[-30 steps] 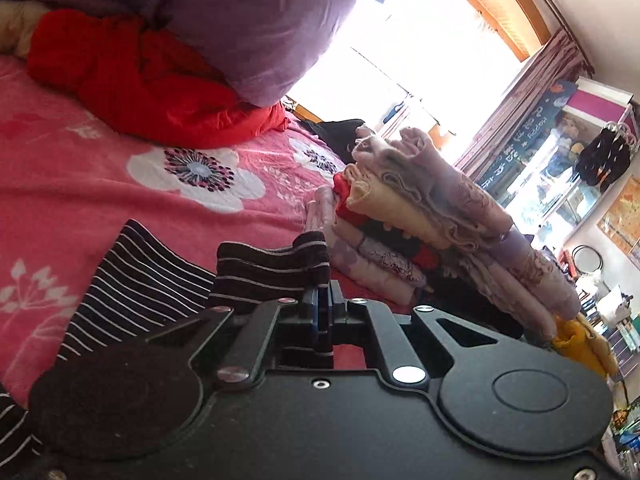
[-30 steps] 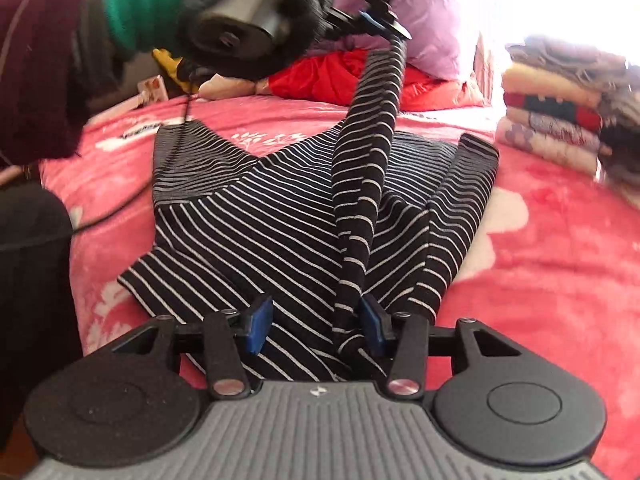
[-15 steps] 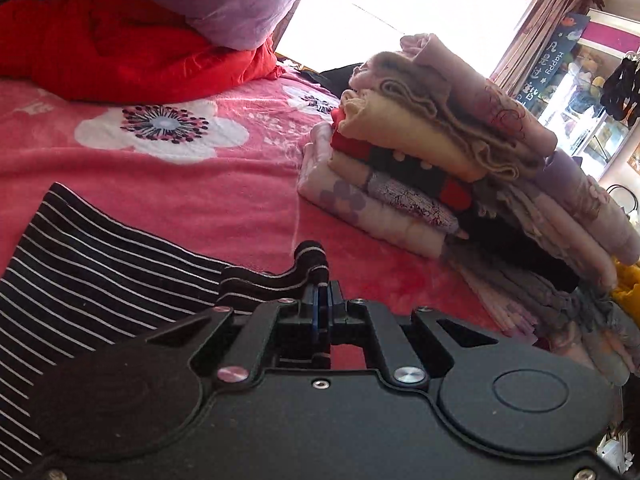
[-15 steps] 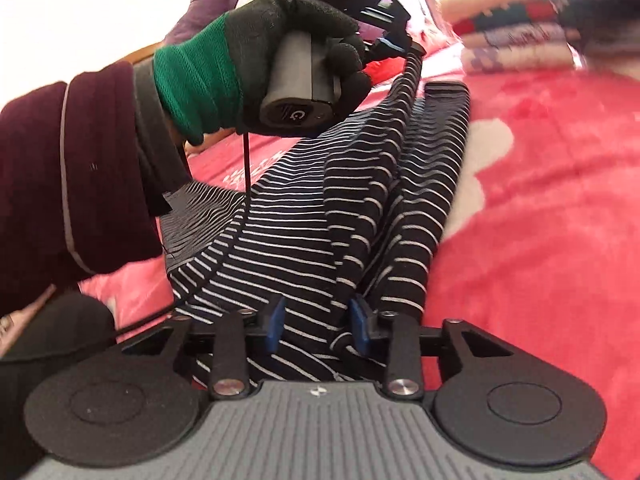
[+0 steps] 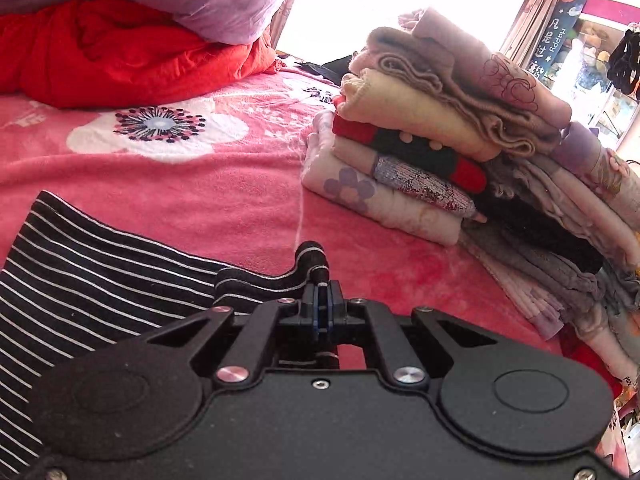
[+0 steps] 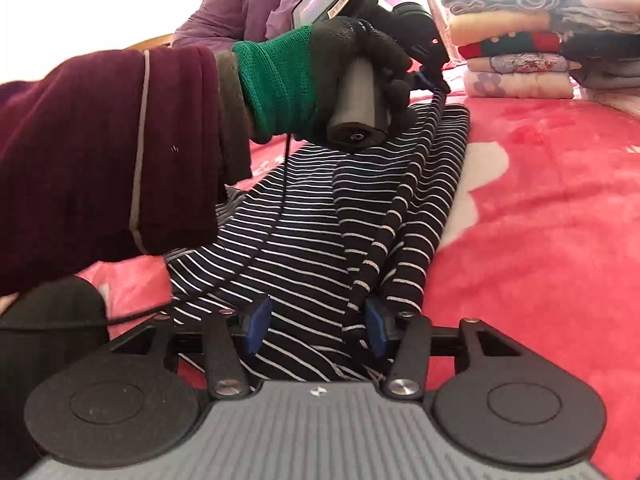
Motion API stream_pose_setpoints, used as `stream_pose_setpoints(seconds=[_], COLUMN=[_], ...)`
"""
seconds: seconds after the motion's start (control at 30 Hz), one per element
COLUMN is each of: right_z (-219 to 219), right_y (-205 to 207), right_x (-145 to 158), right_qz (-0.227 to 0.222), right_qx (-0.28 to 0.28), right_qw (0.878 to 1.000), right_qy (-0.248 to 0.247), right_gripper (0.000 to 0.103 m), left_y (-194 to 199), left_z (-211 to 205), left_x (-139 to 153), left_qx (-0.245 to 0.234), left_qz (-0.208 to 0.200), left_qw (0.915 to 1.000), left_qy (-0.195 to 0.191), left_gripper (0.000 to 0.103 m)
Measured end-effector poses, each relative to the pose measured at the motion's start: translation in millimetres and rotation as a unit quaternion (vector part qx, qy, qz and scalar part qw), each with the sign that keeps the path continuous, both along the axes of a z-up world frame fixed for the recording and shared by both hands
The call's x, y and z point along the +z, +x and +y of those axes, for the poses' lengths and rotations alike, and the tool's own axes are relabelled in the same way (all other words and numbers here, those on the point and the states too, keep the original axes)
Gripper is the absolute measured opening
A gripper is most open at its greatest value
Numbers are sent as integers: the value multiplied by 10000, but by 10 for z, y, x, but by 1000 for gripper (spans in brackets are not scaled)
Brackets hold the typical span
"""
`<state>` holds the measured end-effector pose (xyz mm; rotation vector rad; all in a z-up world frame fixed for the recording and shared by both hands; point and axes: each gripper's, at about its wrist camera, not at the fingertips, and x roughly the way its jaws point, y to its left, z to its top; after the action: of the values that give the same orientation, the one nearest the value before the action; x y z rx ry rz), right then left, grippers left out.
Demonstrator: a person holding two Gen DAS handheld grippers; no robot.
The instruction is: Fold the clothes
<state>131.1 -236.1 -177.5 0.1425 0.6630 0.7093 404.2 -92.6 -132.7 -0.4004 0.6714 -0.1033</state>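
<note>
My left gripper [image 5: 322, 307] is clamped tight on the cuff end of a sleeve of the black knit top with thin white stripes [image 5: 100, 280]; the blue pads meet on the fabric low in the left wrist view, and the cuff pokes up just above them. I judge I am holding it there so the sleeve lies straight along the body of the garment, which is spread flat on the pink fleece blanket with white flowers [image 5: 224, 188] so that it will crease cleanly.

In the right wrist view my right gripper [image 6: 316, 322] has just been opening. Its blue pads [image 6: 256, 322] stand apart with striped cloth between them, the twisted sleeve running beside the right-hand pad, and I cannot see them pressing on it. My left hand in a black glove with a green knit cuff [image 6: 352, 80] holds the other tool at the upper centre of that frame, with the sleeve stretched taut between the two tools.

The stack of folded clothes in cream, red and lilac [image 5: 440, 140] sits at the right of the left wrist view, close by, probably where this top goes next.

On the dark blue hanging banner [image 5: 556, 36] at the upper right, I can read "Happy" beside Chinese characters that are too small to make out.
</note>
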Motion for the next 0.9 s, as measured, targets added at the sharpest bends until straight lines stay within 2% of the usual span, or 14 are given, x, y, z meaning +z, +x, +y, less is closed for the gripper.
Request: stream_pose_setpoints(seconds=[0.13, 0.23, 0.33, 0.47, 0.6, 0.77, 0.9], right_z=[-142, -147, -87, 63, 139, 121, 104], right_y=[-77, -24, -20, -124, -146, -118, -114], right_x=[100, 23, -60, -52, -60, -64, -54], right_qz=[-188, 11, 168, -222, -317, -271, -199], right_qx=[-244, -259, -141, 80, 173, 192, 203], right_qw=[9995, 9996, 9997, 9974, 9951, 9958, 9966], right_qy=[110, 130, -60, -680, -923, -854, -770], right_gripper=[50, 51, 52, 53, 54, 58, 60], left_y=[-4, 17, 44, 71, 79, 116, 173], left_z=[-3, -25, -59, -88, -129, -232, -387], left_x=[57, 74, 52, -27, -64, -122, -221], left_qx=[-27, -31, -54, -87, -98, -184, -397], left_qz=[-67, -71, -42, 3, 3, 79, 220], left_qw=[10000, 9999, 9998, 9996, 9993, 9975, 9910], left_qy=[38, 80, 160, 257, 369, 675, 1257], left_gripper=[2, 2, 2, 2, 2, 2, 2])
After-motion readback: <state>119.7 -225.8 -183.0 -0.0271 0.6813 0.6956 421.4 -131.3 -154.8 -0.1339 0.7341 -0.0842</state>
